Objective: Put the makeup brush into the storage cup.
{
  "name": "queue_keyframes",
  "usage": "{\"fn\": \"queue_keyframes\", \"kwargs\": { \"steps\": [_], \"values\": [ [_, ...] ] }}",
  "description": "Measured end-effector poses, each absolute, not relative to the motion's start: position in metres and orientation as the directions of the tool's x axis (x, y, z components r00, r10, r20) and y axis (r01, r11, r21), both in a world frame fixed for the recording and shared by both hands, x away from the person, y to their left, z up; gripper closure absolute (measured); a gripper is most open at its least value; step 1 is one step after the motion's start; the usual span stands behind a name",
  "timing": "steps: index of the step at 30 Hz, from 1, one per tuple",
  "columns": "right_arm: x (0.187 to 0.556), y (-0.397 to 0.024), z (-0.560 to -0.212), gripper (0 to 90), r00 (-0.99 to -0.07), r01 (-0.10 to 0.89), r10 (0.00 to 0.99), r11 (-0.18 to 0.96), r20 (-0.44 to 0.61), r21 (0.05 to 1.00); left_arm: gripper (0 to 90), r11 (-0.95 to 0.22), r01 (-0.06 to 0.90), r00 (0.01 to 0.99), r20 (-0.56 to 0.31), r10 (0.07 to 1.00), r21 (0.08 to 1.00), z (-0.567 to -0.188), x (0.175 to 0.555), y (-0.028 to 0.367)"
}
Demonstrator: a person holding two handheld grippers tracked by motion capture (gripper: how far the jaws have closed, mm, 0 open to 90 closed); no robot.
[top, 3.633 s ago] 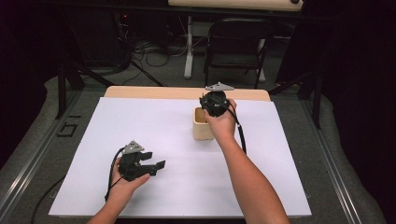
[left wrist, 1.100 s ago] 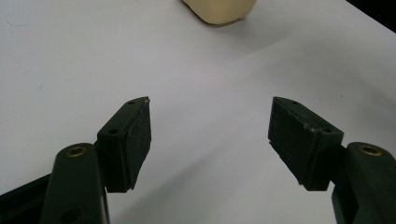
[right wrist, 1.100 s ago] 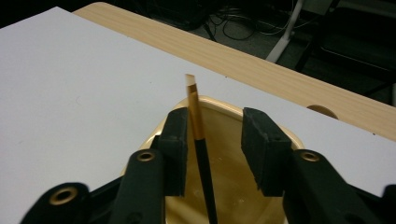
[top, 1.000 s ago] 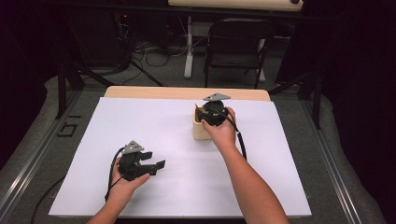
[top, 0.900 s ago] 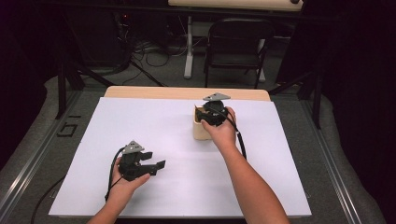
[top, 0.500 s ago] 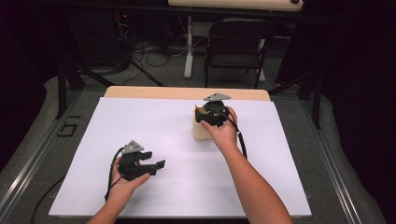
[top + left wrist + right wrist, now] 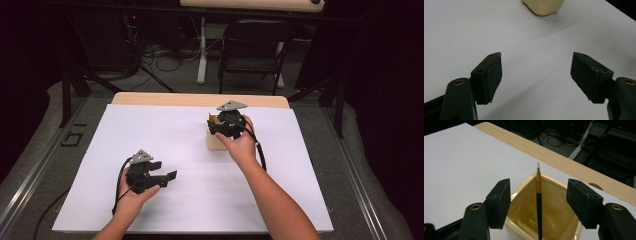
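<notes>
Little has shifted since earlier: the left gripper (image 7: 167, 177) rests low over the white table (image 7: 165, 145), jaws wide and empty. Farther right, the right gripper (image 7: 539, 205) hovers above the cream cup (image 7: 554, 220), its jaws just opened wide beside the upright pencil (image 7: 539, 202) standing inside, untouched.

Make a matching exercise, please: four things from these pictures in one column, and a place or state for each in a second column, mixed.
Things:
1. pencil
2. cream cup
3. left tongs
4. right tongs

Places or states:
A. open above the bare white sheet, nothing between the jaws
B. stands on the white sheet near the far wooden edge
C. stands upright inside the cup, pale tip up
D. open above the cup, a jaw on each side of the pencil, not pressing it

Pairs: 1-C, 2-B, 3-A, 4-D
</notes>
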State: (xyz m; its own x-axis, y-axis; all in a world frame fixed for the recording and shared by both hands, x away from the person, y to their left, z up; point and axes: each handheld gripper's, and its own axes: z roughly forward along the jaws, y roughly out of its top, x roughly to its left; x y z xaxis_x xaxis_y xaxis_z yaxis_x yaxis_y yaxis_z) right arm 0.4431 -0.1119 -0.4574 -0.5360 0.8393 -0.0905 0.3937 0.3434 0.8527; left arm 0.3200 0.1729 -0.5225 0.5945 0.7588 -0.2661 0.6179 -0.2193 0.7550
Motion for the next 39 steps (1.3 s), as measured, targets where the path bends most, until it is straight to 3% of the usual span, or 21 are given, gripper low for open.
{"fn": "queue_keyframes", "kwargs": {
  "steps": [12,14,39],
  "values": [
    [0.433,-0.116,-0.463,34.1,-0.526,0.397,0.846,0.336,-0.088,0.854,21.1,-0.196,0.623,0.574,-0.272,0.773,0.758,-0.523,0.321,0.175],
    [0.431,-0.118,-0.464,34.0,-0.529,0.396,0.844,0.335,-0.086,0.855,16.3,-0.195,0.624,0.569,-0.268,0.777,0.757,-0.523,0.322,0.175],
    [0.396,-0.138,-0.477,35.2,-0.545,0.402,0.837,0.322,-0.059,0.857,13.8,-0.219,0.626,0.57,-0.247,0.784,0.748,-0.524,0.324,0.175]
  ]
}}
